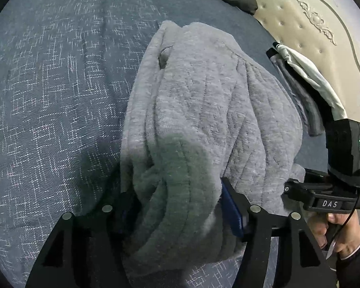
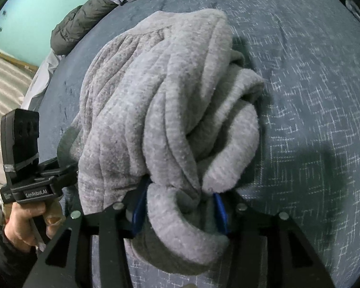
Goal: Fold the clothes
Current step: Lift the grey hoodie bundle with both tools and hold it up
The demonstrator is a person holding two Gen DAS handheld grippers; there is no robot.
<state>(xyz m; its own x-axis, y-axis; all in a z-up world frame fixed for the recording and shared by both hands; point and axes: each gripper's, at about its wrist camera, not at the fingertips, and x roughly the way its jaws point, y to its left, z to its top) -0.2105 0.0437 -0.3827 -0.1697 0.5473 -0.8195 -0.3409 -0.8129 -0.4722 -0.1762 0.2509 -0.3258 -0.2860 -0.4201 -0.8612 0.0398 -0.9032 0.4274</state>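
Observation:
A thick grey fleece garment (image 1: 204, 110) hangs bunched over the blue patterned bedspread (image 1: 55, 96). My left gripper (image 1: 180, 206) is shut on a thick roll of its edge, blue pads pressed into the fabric. In the right wrist view the same grey garment (image 2: 160, 100) is twisted into folds, and my right gripper (image 2: 177, 208) is shut on another bunched part of it. Each view shows the other gripper beside the cloth: the right one (image 1: 333, 196) in a person's hand, the left one (image 2: 28, 187) likewise.
A dark padded jacket (image 2: 84, 21) lies at the bed's far edge. Grey and white clothes (image 1: 307, 91) lie beside a cream tufted headboard (image 1: 324, 24). The bedspread (image 2: 312, 96) stretches to the right. A turquoise wall (image 2: 36, 4) and striped floor lie beyond.

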